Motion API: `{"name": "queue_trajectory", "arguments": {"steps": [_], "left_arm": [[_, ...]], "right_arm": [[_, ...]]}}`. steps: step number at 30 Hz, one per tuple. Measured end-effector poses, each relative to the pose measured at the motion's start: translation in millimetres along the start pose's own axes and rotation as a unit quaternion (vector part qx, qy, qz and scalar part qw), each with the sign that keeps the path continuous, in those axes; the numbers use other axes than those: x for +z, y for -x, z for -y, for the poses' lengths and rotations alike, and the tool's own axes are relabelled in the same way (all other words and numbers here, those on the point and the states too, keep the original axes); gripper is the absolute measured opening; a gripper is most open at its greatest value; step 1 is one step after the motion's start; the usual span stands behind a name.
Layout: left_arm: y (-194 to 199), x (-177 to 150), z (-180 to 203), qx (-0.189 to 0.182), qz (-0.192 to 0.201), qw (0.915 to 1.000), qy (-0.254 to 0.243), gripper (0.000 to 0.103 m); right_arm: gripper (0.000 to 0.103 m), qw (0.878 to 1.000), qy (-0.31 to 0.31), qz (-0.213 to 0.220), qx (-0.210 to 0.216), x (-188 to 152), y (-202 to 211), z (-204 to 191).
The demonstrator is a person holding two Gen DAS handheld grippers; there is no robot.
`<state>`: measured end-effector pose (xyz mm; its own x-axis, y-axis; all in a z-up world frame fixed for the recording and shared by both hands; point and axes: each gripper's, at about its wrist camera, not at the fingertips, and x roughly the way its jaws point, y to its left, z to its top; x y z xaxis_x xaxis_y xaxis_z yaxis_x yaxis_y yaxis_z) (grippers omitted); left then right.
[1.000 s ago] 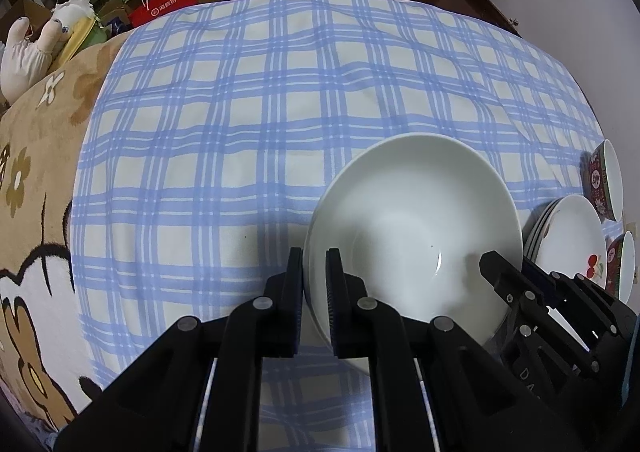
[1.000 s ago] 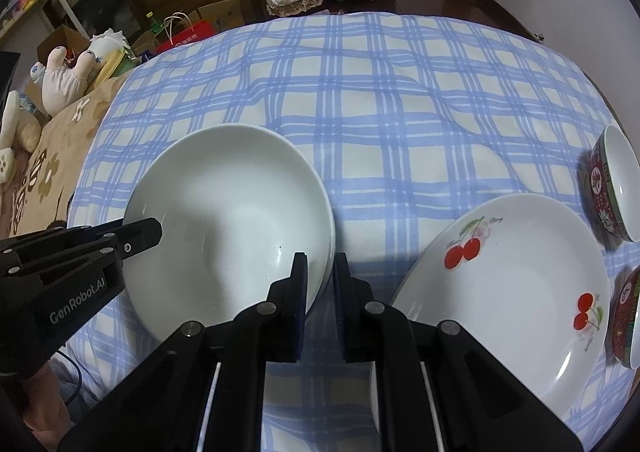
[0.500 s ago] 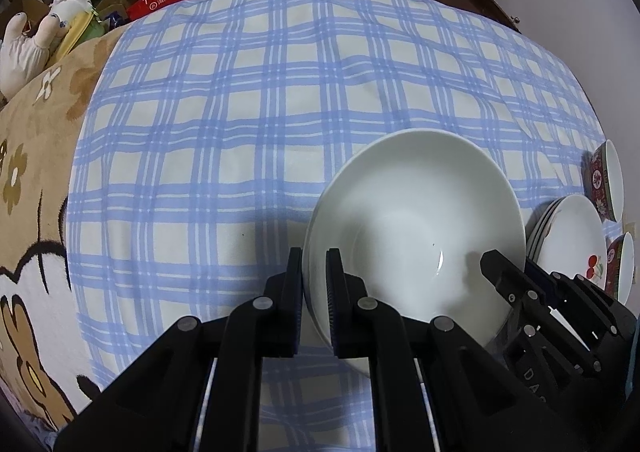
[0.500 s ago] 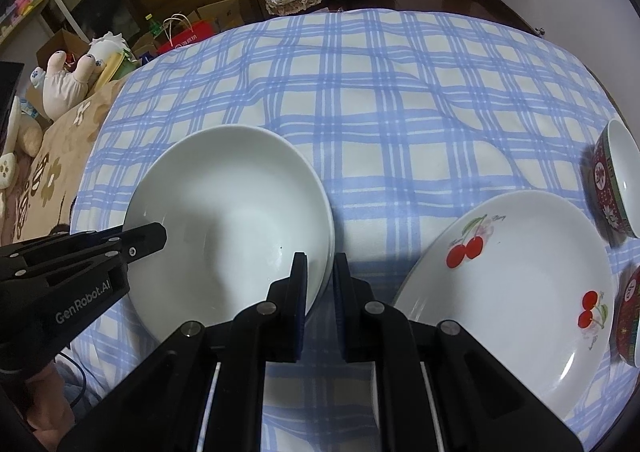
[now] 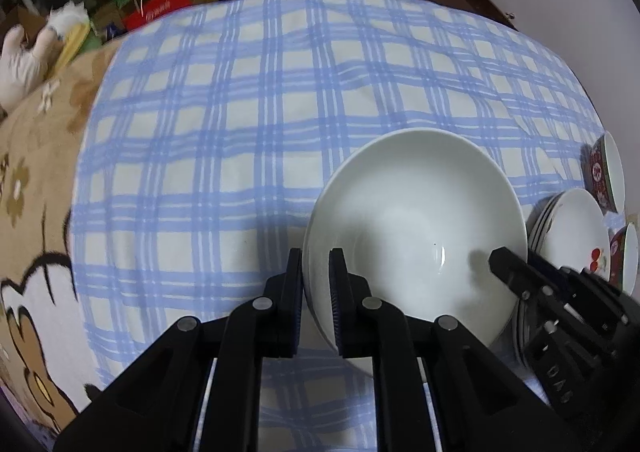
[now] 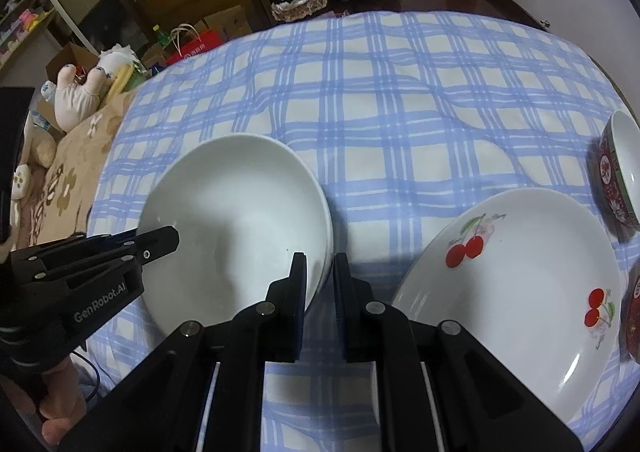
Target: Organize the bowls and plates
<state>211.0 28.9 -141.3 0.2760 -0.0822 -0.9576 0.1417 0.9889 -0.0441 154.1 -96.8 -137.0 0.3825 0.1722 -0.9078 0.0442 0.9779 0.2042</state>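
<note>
Got my left gripper (image 5: pixel 316 280) easing open around the near-left rim of the glossy white bowl (image 5: pixel 416 228), right gripper (image 6: pixel 320 284) pinching the opposite rim. Bowl's round, smooth ceramic, on the soft blue-checked cloth (image 5: pixel 240 112), beside the cherry-print plate (image 6: pixel 520 284).

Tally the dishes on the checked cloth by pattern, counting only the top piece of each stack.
Plain white ceramic bowl: 1
White ceramic plate with red cherries: 1
Red-patterned bowls with white insides: 2
Total: 4
</note>
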Motion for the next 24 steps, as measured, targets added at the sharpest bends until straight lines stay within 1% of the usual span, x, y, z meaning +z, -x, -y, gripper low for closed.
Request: {"name": "queue_trajectory", "arguments": {"steps": [7,8,11,14,15,16,18,19,21,23,24], "left_arm": [[25,-8,-3,-0.011,0.047,0.9988,0.004,0.015],[30,-10,-4,-0.014,0.057,0.9983,0.005,0.017],[46,-13,-4,-0.027,0.077,0.9966,0.006,0.018],[56,-17,2,-0.041,0.083,0.9956,0.003,0.018],[59,-18,4,-0.039,0.087,0.9954,0.0,0.018],[62,-19,7,-0.036,0.092,0.9951,-0.003,0.018],[70,-22,13,-0.043,0.1,0.994,-0.004,0.019],[74,-24,16,-0.049,0.104,0.9934,-0.003,0.02],[81,-27,25,-0.048,0.113,0.9924,-0.005,0.022],[87,-29,37,-0.056,0.122,0.9909,-0.007,0.029],[90,-30,42,-0.06,0.124,0.9904,-0.011,0.031]], "right_arm": [[0.014,1.0,-0.001,0.013,0.005,2,21,9],[0.014,1.0,-0.003,0.017,0.002,2,26,12],[0.014,0.999,-0.002,0.036,-0.007,1,44,22],[0.015,0.999,0.002,0.052,-0.015,-1,63,32],[0.018,0.998,0.001,0.058,-0.022,-1,70,37],[0.025,0.998,0.0,0.06,-0.025,-2,75,42],[0.034,0.997,-0.004,0.07,-0.032,-4,88,52],[0.036,0.996,-0.006,0.077,-0.036,-6,95,57],[0.039,0.995,-0.01,0.089,-0.047,-10,110,69],[0.046,0.993,-0.017,0.1,-0.058,-16,122,80],[0.05,0.992,-0.022,0.106,-0.062,-18,128,86]]}}
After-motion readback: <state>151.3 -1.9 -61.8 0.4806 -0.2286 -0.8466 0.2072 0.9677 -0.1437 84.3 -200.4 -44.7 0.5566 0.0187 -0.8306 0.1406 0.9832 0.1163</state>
